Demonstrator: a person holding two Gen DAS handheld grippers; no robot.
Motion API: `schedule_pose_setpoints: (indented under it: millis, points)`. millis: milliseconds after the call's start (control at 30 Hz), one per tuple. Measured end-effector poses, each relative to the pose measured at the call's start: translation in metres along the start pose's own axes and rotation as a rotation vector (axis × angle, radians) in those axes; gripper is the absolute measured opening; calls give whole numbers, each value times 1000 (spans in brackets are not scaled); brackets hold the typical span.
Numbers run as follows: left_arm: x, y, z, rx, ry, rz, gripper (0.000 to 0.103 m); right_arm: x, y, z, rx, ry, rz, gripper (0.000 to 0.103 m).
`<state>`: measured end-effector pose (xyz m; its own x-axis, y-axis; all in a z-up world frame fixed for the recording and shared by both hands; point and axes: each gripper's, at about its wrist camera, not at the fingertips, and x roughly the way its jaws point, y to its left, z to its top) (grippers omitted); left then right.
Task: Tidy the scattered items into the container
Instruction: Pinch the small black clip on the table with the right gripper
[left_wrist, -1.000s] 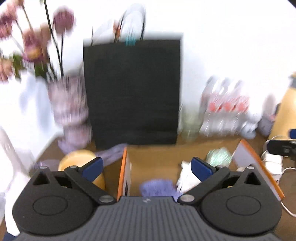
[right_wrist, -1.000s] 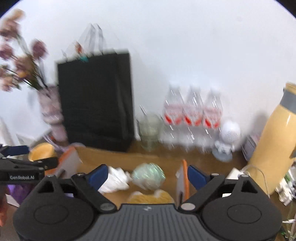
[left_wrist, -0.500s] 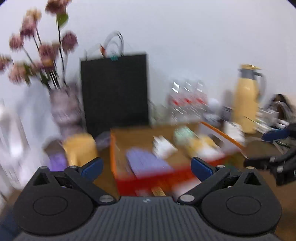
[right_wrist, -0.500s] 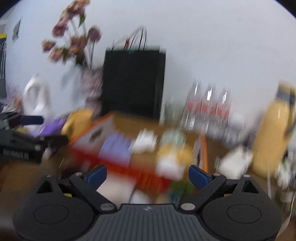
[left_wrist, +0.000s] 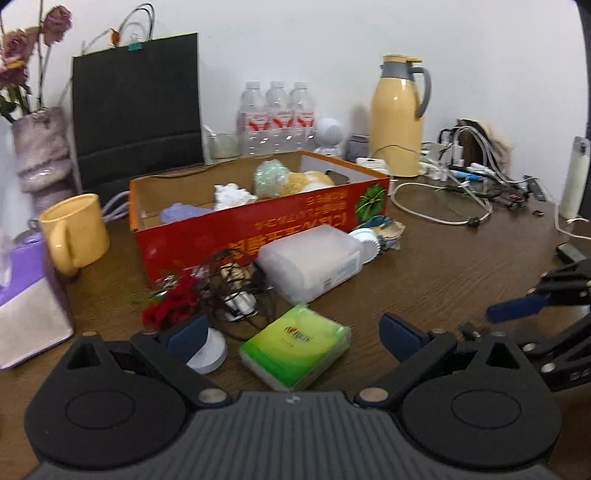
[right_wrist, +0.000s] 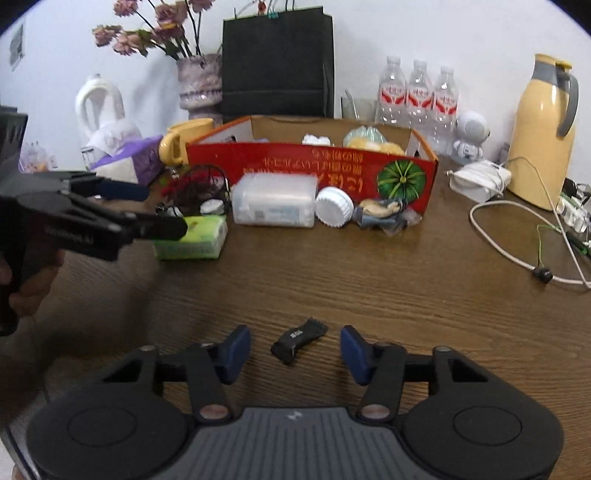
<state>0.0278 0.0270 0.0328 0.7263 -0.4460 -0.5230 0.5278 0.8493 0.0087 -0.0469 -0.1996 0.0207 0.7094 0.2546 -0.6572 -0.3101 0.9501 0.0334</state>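
The right gripper (right_wrist: 293, 349) is low over the tabletop (right_wrist: 369, 280), its fingers just closing in but not yet touching the small black clip (right_wrist: 298, 340) lying between them. The next move is to pinch it, then carry it to the red box (right_wrist: 314, 170) at twelve o'clock. The left gripper (left_wrist: 291, 332) hovers with fingers apart above the green tissue pack (left_wrist: 295, 347).

A lived-in home or small office corner is suggested. A dark wood-grain table (right_wrist: 369, 273) is set against a plain white wall, and everyday things are crowded along it: a yellow thermos jug with a grey handle (left_wrist: 397, 114), three clear plastic water bottles (left_wrist: 275, 114), a vase of dried pink flowers (right_wrist: 197, 79), a black paper carrier bag (left_wrist: 136, 107) and tangled white charger cables (left_wrist: 443, 199).
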Motion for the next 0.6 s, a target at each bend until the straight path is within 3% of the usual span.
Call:
schedule_pose_setpoints:
  millis: [133, 200, 500, 600]
  points:
    - [14, 2, 4, -3, 23, -34, 99, 5, 3, -1, 11, 4, 7, 38]
    - [21, 3, 5, -16, 48, -32, 93, 7, 5, 0, 4, 3, 7, 27]
    - [24, -5, 2, -63, 142, -65, 72, 5, -4, 2, -10, 11, -10, 22]
    - [20, -9, 0, -122, 191, -79, 72, 2, -5, 1, -17, 18, -12, 22]
